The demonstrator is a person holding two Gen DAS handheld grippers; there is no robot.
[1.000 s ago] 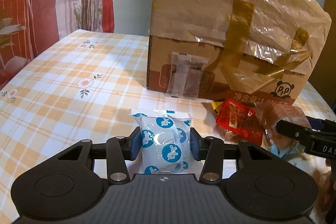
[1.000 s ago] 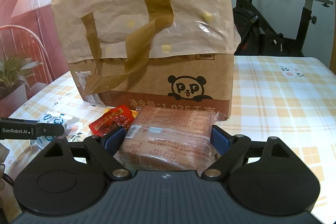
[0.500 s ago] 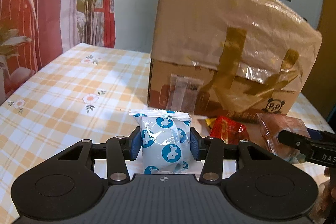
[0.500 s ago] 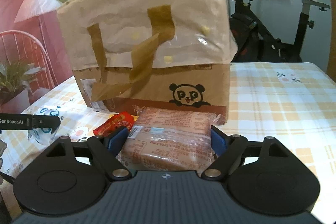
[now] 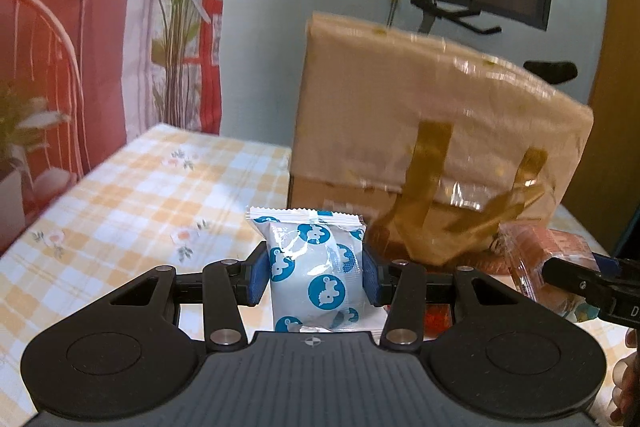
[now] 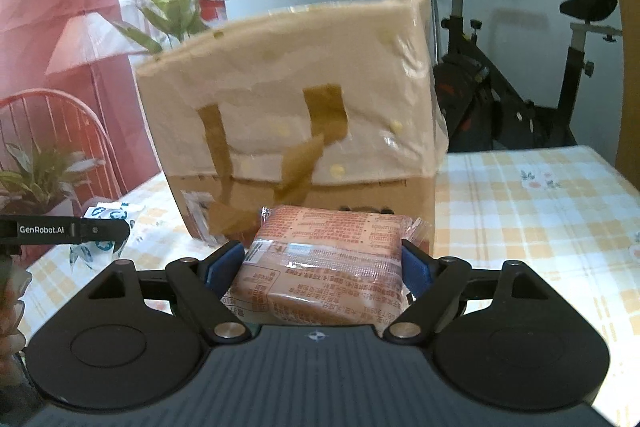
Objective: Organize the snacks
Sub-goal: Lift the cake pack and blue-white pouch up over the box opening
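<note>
My left gripper (image 5: pixel 316 277) is shut on a white snack packet with blue round prints (image 5: pixel 316 267) and holds it above the table. My right gripper (image 6: pixel 322 265) is shut on a brown clear-wrapped snack pack (image 6: pixel 324 267), also lifted. Both face a tall cardboard box (image 5: pixel 436 147) with taped flaps, which also shows in the right wrist view (image 6: pixel 296 131). The brown pack (image 5: pixel 548 259) shows at the right of the left wrist view. The white packet (image 6: pixel 106 223) shows at the left of the right wrist view. A red snack (image 5: pixel 438 317) lies low behind my left gripper's right finger.
The table has a yellow checked cloth (image 5: pixel 140 195) with flower prints. An exercise bike (image 6: pixel 520 99) stands behind the table at the right. A red chair (image 6: pixel 56 131) and plants (image 6: pixel 36 179) are at the left.
Both grippers have risen with their snacks, so the box looks lower and its top comes into view. The red snack on the table has dropped out of the right wrist view.
</note>
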